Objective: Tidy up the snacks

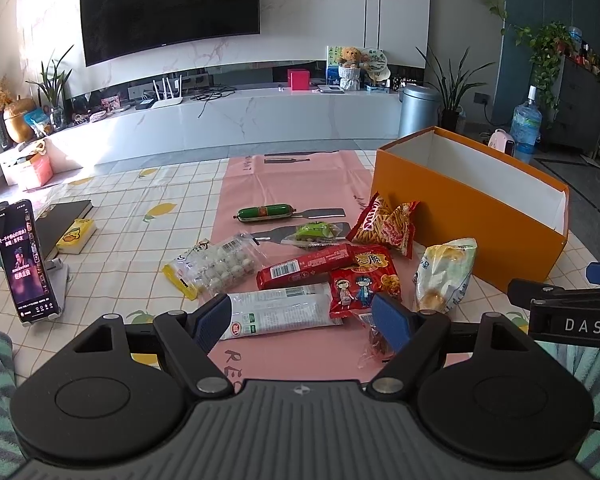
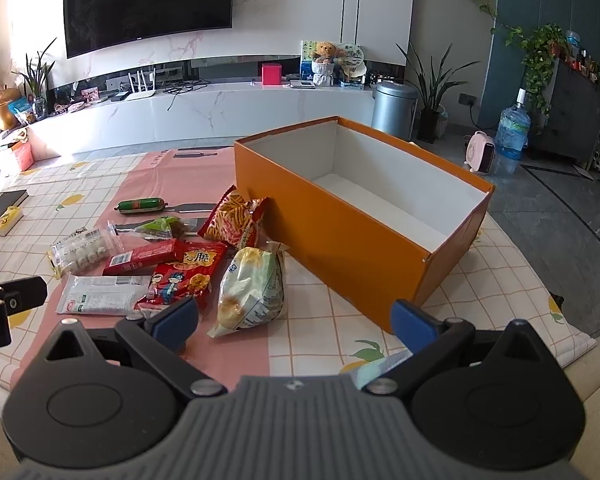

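Observation:
Several snack packs lie on the pink mat: a green sausage [image 1: 265,213], a clear bag of white balls [image 1: 216,266], a red biscuit pack [image 1: 306,266], a white pack [image 1: 280,315], a red cartoon bag [image 1: 365,284], a pale bun bag [image 1: 446,274] and an orange-red chip bag [image 1: 386,225]. An open orange box [image 2: 340,236] with a white, empty inside stands to their right. My left gripper [image 1: 302,318] is open just short of the white pack. My right gripper [image 2: 296,322] is open, with the bun bag [image 2: 252,290] just ahead of its left finger and the box's near corner ahead of its right finger.
A phone [image 1: 22,266] on a stand plays video at the table's left edge, with a dark book [image 1: 62,220] and a yellow pack [image 1: 76,236] behind it. A checked cloth [image 2: 340,320] covers the table. The TV wall, bin [image 1: 418,110] and water bottle [image 1: 525,126] are far behind.

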Tool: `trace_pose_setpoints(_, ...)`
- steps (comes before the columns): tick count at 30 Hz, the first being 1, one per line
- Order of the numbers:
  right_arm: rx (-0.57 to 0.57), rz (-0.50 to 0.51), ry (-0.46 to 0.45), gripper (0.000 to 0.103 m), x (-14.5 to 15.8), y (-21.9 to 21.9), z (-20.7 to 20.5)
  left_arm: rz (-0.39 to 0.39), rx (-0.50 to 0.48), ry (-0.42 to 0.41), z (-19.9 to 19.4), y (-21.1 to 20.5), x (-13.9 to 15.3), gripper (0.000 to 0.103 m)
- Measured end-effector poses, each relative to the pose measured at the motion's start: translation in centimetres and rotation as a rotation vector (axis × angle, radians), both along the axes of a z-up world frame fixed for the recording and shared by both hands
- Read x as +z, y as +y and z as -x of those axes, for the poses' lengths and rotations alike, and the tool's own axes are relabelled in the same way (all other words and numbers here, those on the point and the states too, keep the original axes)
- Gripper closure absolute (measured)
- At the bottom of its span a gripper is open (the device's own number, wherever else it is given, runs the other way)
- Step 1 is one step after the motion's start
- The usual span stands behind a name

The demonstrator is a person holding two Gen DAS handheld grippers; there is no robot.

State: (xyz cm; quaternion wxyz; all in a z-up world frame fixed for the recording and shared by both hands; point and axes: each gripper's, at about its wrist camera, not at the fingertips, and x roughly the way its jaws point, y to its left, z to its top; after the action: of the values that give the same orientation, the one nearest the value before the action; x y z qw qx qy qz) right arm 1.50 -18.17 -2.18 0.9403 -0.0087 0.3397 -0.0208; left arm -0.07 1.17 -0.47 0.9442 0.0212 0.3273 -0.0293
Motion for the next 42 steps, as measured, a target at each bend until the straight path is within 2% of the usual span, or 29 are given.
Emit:
trace_pose_setpoints(33,-0.01,-0.021,0.02,0.004,-0.5,-0.1,-0.3,0.008,0.001,0.02,-0.1,0.0,-0.4,0.009)
trace_pose_setpoints(35,-0.002,-0.027,0.023,0.004,-0.6,-0.1,-0.4,0.007,-0.005,0.021,-0.2,0.1,-0.4,0.013)
trace_pose_setpoints(38,0.016,-0.04,0.029,0.004,-0.9,0.0,-0.6,0.014,-0.014,0.038,-0.5,0.3,-0.7,0.024)
trace_pose_setpoints(42,0.034,-0.073,0.053,0.004,-1.7,-0.1,-1.1,0.078,-0.061,0.086,-1.2,0.7,-1.4,0.043)
